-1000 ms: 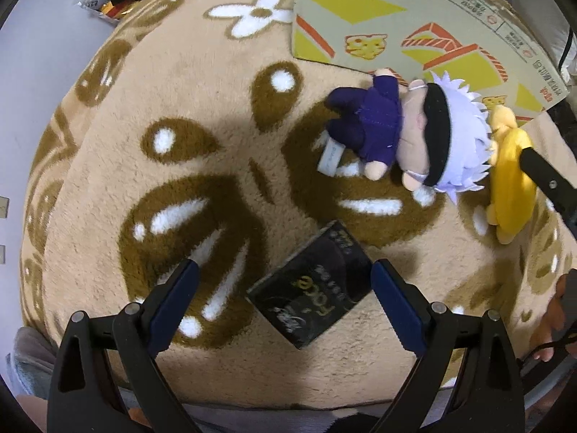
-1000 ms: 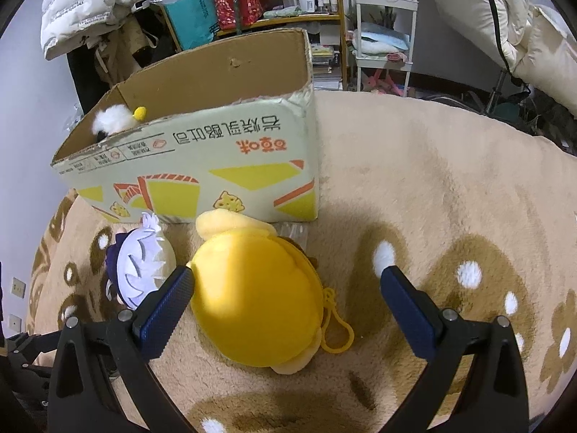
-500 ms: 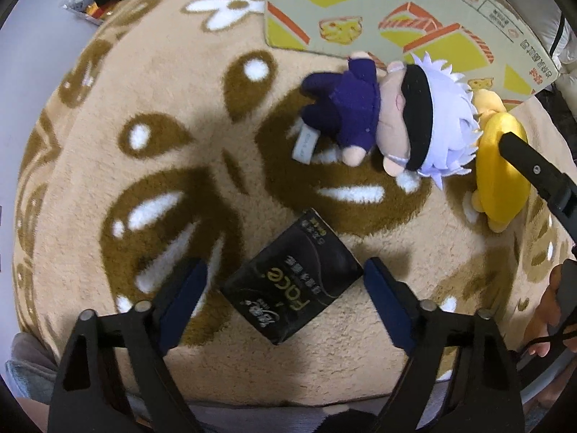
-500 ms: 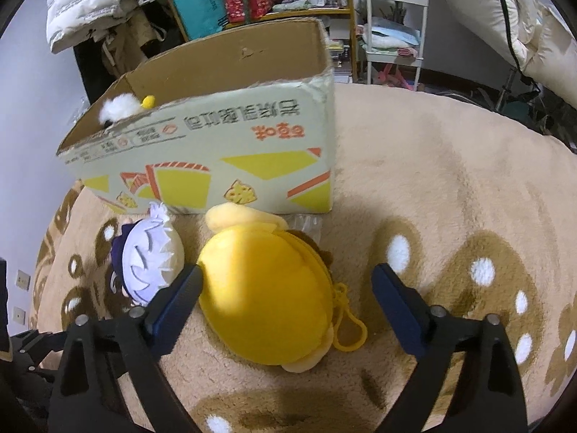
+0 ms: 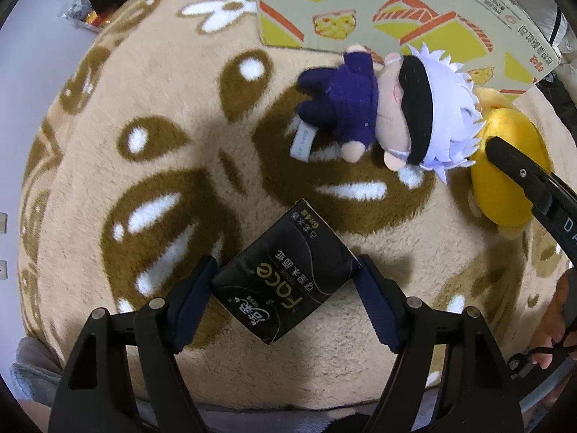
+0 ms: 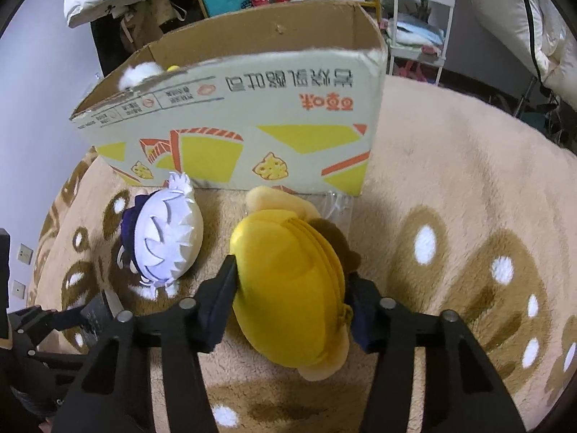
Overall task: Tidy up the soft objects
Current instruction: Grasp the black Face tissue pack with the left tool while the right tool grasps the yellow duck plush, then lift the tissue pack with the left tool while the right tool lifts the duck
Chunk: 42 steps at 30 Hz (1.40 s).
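Left gripper (image 5: 285,279), seen from its own camera, points straight down at the rug (image 5: 173,122) and its jaws have just been closing; both blue pads now touch opposite corners of a black tissue pack (image 5: 285,278) lying flat and askew. Judged a fresh grip taken across the pack's diagonal, probably because the pack lies turned against the jaw line. Toward the cardboard box (image 5: 360,3) from the pack lies a doll (image 5: 389,108) with purple clothes and white hair, on its back, head away from the pack, its feet near the box wall. Beyond the doll's head sits a yellow plush (image 5: 512,166), with one black finger of the other tool across it.

Right gripper (image 6: 290,285), in its own view, tilts down toward the box (image 6: 259,133). Its jaws have also just been closing, and the pads press into both sides of the yellow plush (image 6: 285,281), which bulges slightly between them: a hold, not yet a lift, since the plush rests on the rug (image 6: 450,180). The plush lies just in front of the box wall; the doll's white head (image 6: 162,238) is beside it on the left. The box stands open-topped, something white and fluffy (image 6: 139,70) showing at its far left corner, so it looks like the collecting place. Both items wait close by it, a short carry.
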Tool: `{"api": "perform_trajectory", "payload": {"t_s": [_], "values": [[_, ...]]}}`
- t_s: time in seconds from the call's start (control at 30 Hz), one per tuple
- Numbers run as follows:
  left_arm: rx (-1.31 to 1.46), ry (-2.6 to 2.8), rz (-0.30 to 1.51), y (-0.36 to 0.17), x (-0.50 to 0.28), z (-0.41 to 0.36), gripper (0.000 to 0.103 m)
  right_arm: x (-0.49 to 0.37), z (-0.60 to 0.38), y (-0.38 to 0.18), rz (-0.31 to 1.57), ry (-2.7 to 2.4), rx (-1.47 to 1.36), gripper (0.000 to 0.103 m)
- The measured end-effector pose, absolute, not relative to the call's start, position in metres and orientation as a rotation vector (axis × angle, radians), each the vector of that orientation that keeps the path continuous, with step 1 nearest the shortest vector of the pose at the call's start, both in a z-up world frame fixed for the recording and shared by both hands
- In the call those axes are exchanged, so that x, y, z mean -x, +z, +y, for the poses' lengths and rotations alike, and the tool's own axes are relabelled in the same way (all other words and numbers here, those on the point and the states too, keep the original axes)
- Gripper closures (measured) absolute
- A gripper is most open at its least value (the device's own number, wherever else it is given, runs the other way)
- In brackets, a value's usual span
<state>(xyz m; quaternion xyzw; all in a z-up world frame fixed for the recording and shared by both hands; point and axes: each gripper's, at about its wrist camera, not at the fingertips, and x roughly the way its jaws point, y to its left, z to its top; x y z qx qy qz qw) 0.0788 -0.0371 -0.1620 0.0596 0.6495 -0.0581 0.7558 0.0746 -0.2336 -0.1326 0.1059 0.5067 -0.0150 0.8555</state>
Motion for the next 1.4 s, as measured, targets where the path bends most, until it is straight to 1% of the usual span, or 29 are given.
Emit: {"api": "perform_trajectory", "payload": {"t_s": [0.07,0.2,0.3,0.57,0.73,1.03,1.17,1.4], "values": [[-0.129,-0.119,1.389,-0.157,-0.08,-0.037,0.026,-0.073,-0.233,-0.129,1.053,-0.034,-0.221,0.053],[-0.122,-0.101,1.317,-0.142,-0.077,-0.037,0.026,-0.068,-0.237,-0.12,1.027,-0.055,-0.228,0.055],[-0.118,-0.083,1.246,-0.129,-0.075,-0.038,0.026,-0.064,-0.242,-0.109,0.99,-0.071,-0.229,0.055],[-0.137,-0.073,1.0,-0.081,-0.059,-0.04,0.026,-0.047,-0.245,-0.066,0.803,-0.088,-0.211,0.055],[-0.134,-0.087,0.883,-0.056,-0.05,-0.037,0.026,-0.038,-0.247,-0.041,0.719,-0.078,-0.217,0.055],[-0.144,-0.083,0.608,0.006,-0.039,-0.048,0.026,-0.021,-0.251,0.015,0.506,-0.073,-0.227,0.055],[-0.158,-0.071,0.517,0.026,-0.036,-0.05,0.026,-0.023,-0.252,0.035,0.44,-0.072,-0.221,0.055],[-0.175,-0.072,0.423,0.05,-0.047,-0.056,0.026,-0.032,-0.256,0.057,0.392,-0.067,-0.206,0.055]]}}
